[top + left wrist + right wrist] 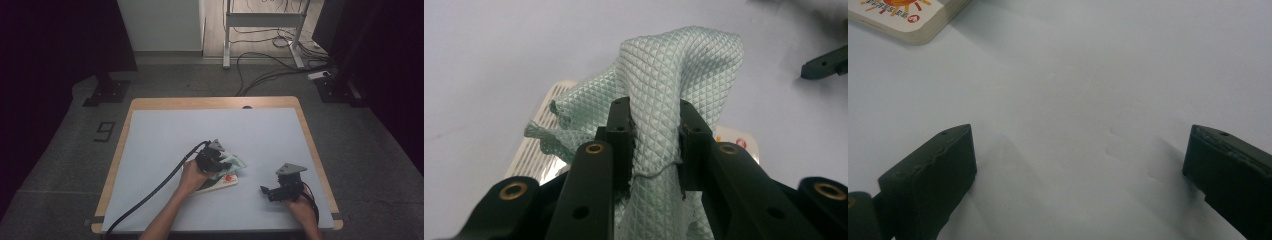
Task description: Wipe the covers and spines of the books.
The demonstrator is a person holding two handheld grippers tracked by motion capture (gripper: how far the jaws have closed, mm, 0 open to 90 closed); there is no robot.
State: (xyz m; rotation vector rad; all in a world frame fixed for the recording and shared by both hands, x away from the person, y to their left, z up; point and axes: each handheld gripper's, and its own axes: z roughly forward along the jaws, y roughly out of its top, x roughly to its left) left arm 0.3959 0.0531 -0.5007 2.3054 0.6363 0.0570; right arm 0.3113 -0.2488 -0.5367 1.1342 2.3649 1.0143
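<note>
A pale green quilted cloth (674,90) is pinched between the jaws of my left gripper (655,130), which is shut on it. In the high view the left gripper (212,161) sits near the table's middle, with the cloth (234,163) bunched just right of it. Under the cloth lies a flat book or board with a cream edge and a red and orange print (224,182); its corner (903,17) appears at the top left of the right gripper view. My right gripper (1080,165) is open over bare table, and sits at the front right (272,192).
The table (150,150) has a light blue-grey top with a wooden rim (120,145). A black cable (150,195) trails from the left gripper toward the front left edge. Beyond the table are grey floor, cables and desk legs (260,40).
</note>
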